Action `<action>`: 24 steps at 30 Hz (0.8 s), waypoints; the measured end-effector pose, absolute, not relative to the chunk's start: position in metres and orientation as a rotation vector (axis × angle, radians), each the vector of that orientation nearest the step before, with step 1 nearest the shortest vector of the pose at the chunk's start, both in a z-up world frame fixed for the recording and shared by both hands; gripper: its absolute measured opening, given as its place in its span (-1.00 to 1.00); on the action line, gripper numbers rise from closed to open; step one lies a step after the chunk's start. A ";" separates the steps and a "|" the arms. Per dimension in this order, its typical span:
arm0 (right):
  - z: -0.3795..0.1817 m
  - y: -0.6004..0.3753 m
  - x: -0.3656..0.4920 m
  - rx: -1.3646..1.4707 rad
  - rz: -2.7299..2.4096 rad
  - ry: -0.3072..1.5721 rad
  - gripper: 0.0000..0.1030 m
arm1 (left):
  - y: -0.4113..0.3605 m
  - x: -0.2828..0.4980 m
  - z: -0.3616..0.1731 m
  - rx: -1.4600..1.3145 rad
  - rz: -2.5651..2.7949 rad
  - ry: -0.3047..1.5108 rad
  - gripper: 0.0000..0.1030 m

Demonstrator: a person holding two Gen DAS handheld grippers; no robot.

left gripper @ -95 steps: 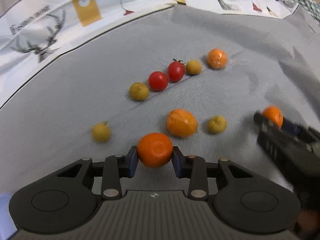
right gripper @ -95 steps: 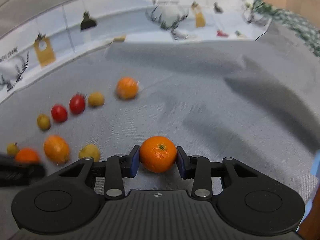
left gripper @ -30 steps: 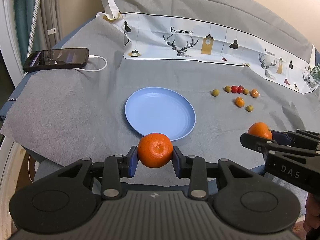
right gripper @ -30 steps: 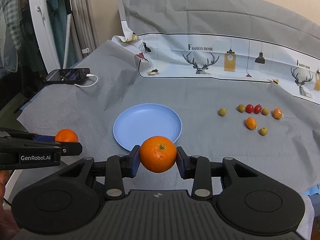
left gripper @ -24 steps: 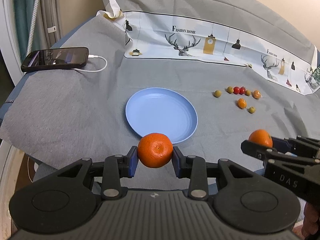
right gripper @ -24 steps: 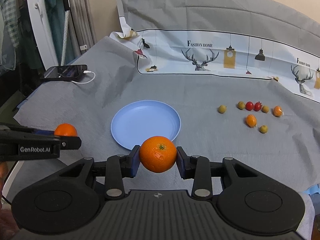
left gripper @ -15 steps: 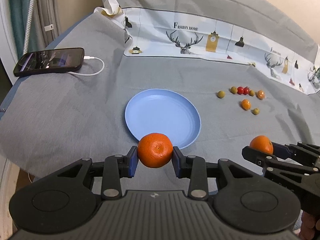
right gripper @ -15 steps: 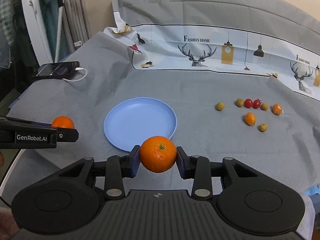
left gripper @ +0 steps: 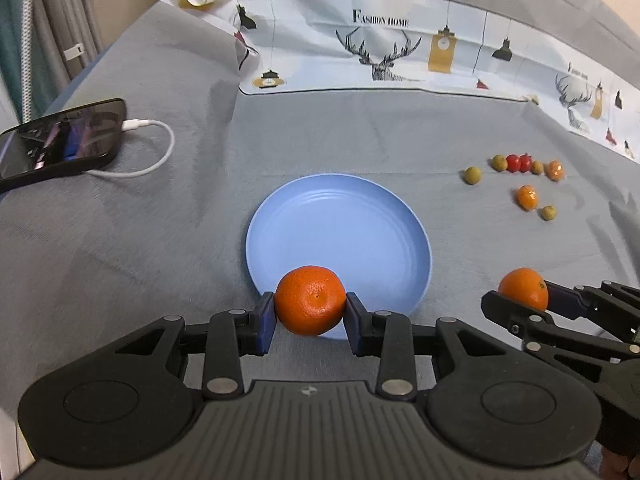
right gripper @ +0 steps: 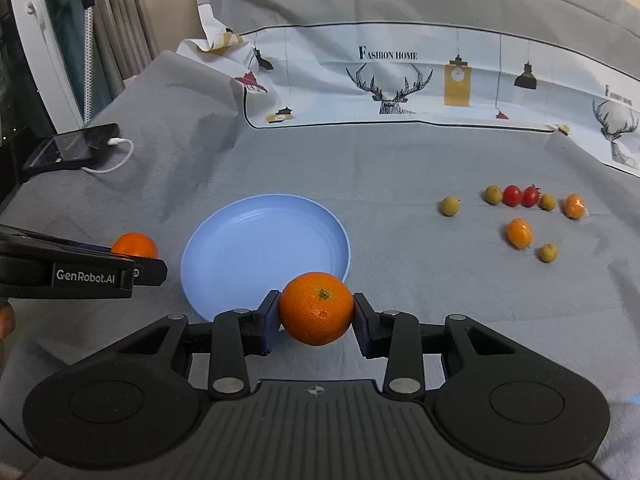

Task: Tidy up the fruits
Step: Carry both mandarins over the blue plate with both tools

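Note:
My left gripper (left gripper: 310, 314) is shut on a mandarin (left gripper: 310, 300), held over the near rim of the empty blue plate (left gripper: 340, 220). My right gripper (right gripper: 316, 320) is shut on a second mandarin (right gripper: 316, 308), just off the plate's (right gripper: 260, 240) near right rim. Each gripper shows in the other's view with its mandarin: the right one (left gripper: 524, 288) at right, the left one (right gripper: 134, 245) at left. Small fruits lie far right on the grey cloth: two red tomatoes (right gripper: 520, 195), several yellow-green fruits (right gripper: 450, 205) and two small oranges (right gripper: 519, 233).
A black phone (left gripper: 60, 142) with a white cable (left gripper: 156, 148) lies at the far left of the cloth. A white printed cloth (right gripper: 400, 76) runs along the back. The table's left edge and curtains (right gripper: 100, 40) are beyond the phone.
Both grippers have moved forward and down toward the plate, each still holding its mandarin. The plate and the far fruits now look larger and closer.

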State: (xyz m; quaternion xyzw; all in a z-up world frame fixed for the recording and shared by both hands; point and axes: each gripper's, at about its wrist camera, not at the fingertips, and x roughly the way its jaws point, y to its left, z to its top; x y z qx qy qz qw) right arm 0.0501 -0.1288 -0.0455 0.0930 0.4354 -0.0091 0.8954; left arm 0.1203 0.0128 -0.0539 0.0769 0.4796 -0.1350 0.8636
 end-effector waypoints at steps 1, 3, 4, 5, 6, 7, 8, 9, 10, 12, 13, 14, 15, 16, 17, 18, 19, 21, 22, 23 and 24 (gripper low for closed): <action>-0.049 -0.129 0.055 0.192 -0.017 0.908 -0.24 | 0.012 0.125 -0.057 0.163 -0.281 1.011 -0.23; -0.059 -0.130 0.067 0.191 -0.014 0.921 -0.24 | 0.008 0.136 -0.064 0.168 -0.278 1.026 -0.23; -0.063 -0.130 0.072 0.189 -0.011 0.928 -0.24 | 0.007 0.141 -0.068 0.171 -0.276 1.033 -0.23; -0.067 -0.130 0.078 0.187 -0.009 0.935 -0.24 | 0.005 0.147 -0.072 0.172 -0.275 1.041 -0.23; -0.073 -0.130 0.083 0.186 -0.006 0.943 -0.24 | 0.003 0.151 -0.075 0.174 -0.274 1.049 -0.23; -0.077 -0.131 0.088 0.184 -0.005 0.950 -0.24 | 0.001 0.157 -0.079 0.177 -0.273 1.057 -0.23; -0.081 -0.131 0.092 0.183 -0.003 0.958 -0.24 | 0.000 0.162 -0.082 0.180 -0.272 1.063 -0.23; -0.086 -0.131 0.097 0.183 0.002 0.968 -0.24 | -0.002 0.167 -0.086 0.185 -0.271 1.069 -0.23; -0.090 -0.131 0.102 0.183 0.005 0.976 -0.24 | -0.004 0.171 -0.089 0.190 -0.269 1.074 -0.23; -0.099 -0.131 0.110 0.180 0.013 0.993 -0.24 | -0.006 0.180 -0.096 0.199 -0.265 1.086 -0.23; -0.102 -0.131 0.113 0.179 0.015 1.001 -0.24 | -0.007 0.184 -0.100 0.202 -0.262 1.093 -0.23; -0.105 -0.130 0.116 0.177 0.018 1.008 -0.24 | -0.008 0.188 -0.103 0.204 -0.260 1.099 -0.23; -0.109 -0.130 0.119 0.175 0.021 1.016 -0.24 | -0.009 0.192 -0.107 0.206 -0.258 1.107 -0.23; -0.112 -0.130 0.122 0.172 0.025 1.022 -0.24 | -0.010 0.195 -0.111 0.208 -0.256 1.113 -0.23; -0.115 -0.129 0.124 0.167 0.028 1.027 -0.24 | -0.010 0.198 -0.114 0.210 -0.253 1.118 -0.23; -0.118 -0.128 0.127 0.159 0.033 1.035 -0.24 | -0.011 0.201 -0.118 0.216 -0.249 1.125 -0.23; -0.120 -0.128 0.129 0.153 0.036 1.040 -0.24 | -0.011 0.203 -0.121 0.220 -0.245 1.130 -0.23; -0.124 -0.127 0.134 0.141 0.042 1.051 -0.24 | -0.012 0.207 -0.126 0.229 -0.243 1.137 -0.23; -0.125 -0.126 0.137 0.133 0.044 1.056 -0.24 | -0.012 0.209 -0.129 0.239 -0.245 1.137 -0.23; -0.127 -0.125 0.140 0.124 0.051 1.058 -0.23 | -0.013 0.209 -0.130 0.247 -0.250 1.133 -0.21; -0.128 -0.124 0.143 0.115 0.061 1.059 -0.22 | -0.013 0.210 -0.130 0.253 -0.248 1.125 -0.16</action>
